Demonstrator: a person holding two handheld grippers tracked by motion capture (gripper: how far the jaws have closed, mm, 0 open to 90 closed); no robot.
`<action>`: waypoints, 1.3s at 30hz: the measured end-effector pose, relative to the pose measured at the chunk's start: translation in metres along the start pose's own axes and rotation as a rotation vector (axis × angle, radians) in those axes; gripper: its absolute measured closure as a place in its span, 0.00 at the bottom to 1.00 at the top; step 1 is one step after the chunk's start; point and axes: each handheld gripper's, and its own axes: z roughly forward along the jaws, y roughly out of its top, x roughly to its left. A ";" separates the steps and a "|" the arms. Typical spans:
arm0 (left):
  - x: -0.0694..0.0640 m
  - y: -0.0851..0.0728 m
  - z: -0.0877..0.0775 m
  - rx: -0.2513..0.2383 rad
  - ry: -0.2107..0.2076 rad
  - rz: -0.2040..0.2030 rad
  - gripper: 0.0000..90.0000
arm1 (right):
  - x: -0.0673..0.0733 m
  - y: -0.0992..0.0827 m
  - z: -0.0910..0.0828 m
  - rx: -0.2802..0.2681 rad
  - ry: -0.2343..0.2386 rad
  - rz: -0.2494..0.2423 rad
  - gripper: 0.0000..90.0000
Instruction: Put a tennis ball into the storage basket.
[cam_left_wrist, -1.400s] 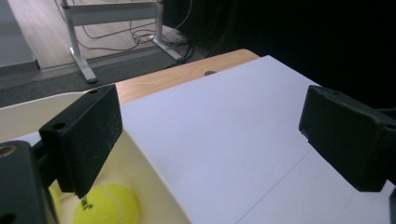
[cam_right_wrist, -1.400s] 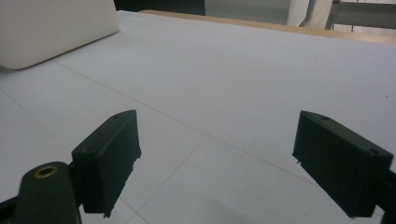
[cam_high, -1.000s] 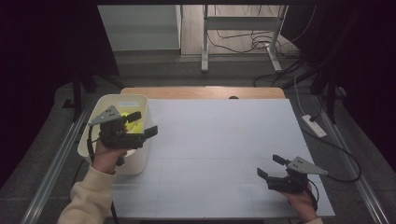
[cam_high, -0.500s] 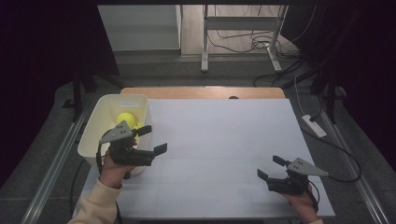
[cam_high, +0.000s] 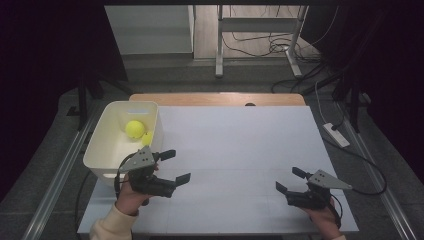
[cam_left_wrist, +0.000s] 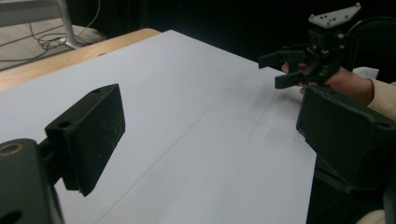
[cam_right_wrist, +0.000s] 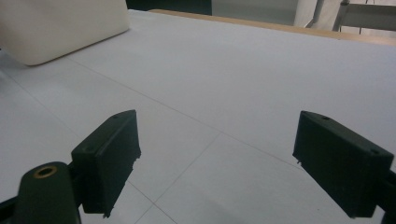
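Resting low over the white counter (cam_high: 235, 150), the left hand-held gripper (cam_high: 170, 166) and right hand-held gripper (cam_high: 289, 181) both gape wide, empty. Two yellow balls (cam_high: 134, 129) lie in the white bin (cam_high: 100, 150) at far left.

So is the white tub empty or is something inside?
Not empty. The white plastic tub holds a yellow-green ball, with a smaller yellow thing beside it.

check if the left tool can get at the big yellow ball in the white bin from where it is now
Probably yes. The left tool is open beside the white plastic bin, whose top is uncovered, so it could lift over the rim and drop onto the large round yellow ball. A smaller yellow ball lies close by.
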 end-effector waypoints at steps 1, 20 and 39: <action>-0.002 -0.003 0.002 0.005 -0.003 -0.002 0.10 | 0.000 0.000 0.000 0.000 0.001 0.000 0.16; 0.005 -0.066 0.013 0.130 0.082 0.006 0.10 | 0.003 -0.002 0.002 0.008 0.013 -0.006 0.16; 0.013 -0.089 0.008 0.137 0.105 -0.001 0.10 | 0.009 -0.007 0.010 0.058 0.077 -0.037 0.16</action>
